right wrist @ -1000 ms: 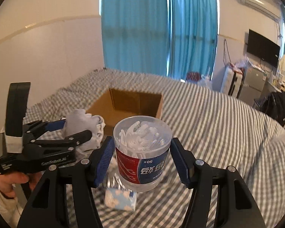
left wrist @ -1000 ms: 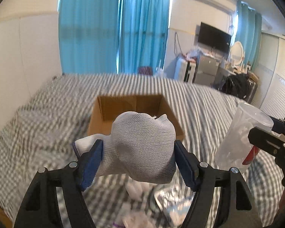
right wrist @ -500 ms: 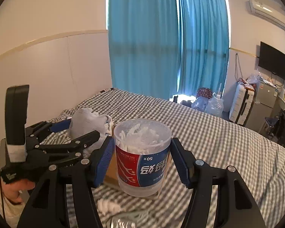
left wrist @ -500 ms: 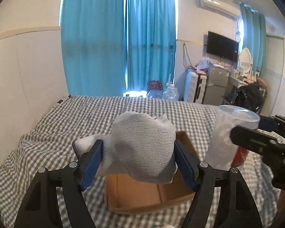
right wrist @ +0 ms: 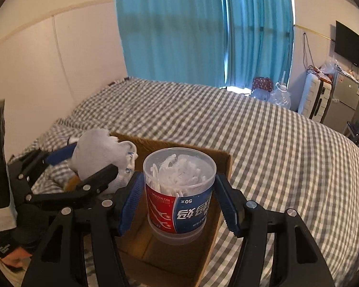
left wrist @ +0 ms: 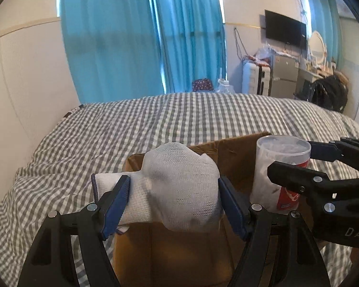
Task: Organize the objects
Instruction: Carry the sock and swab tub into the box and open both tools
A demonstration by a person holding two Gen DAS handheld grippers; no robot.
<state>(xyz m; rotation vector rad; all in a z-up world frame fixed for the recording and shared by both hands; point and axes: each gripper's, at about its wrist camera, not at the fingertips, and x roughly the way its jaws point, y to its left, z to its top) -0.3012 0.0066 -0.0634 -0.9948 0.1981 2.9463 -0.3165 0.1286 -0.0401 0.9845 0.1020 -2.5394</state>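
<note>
Left gripper (left wrist: 173, 205) is squeezing a soft, light white knit glove (left wrist: 179, 191); right gripper (right wrist: 179, 203) is clamping a rigid, probably slippery floss-pick jar (right wrist: 179, 191) mid-body. Both are hanging over the cardboard box (right wrist: 223, 162).

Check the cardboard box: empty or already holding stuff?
Empty where visible. The cardboard box shows bare brown floor under the floss-pick tub gripped by the right gripper. The corner behind the left gripper is hidden.

Left gripper (left wrist: 173, 202) clamps a white knitted glove (left wrist: 179, 191) above an open cardboard box (left wrist: 237, 157), floss-pick tub (left wrist: 278, 174) to its right
</note>
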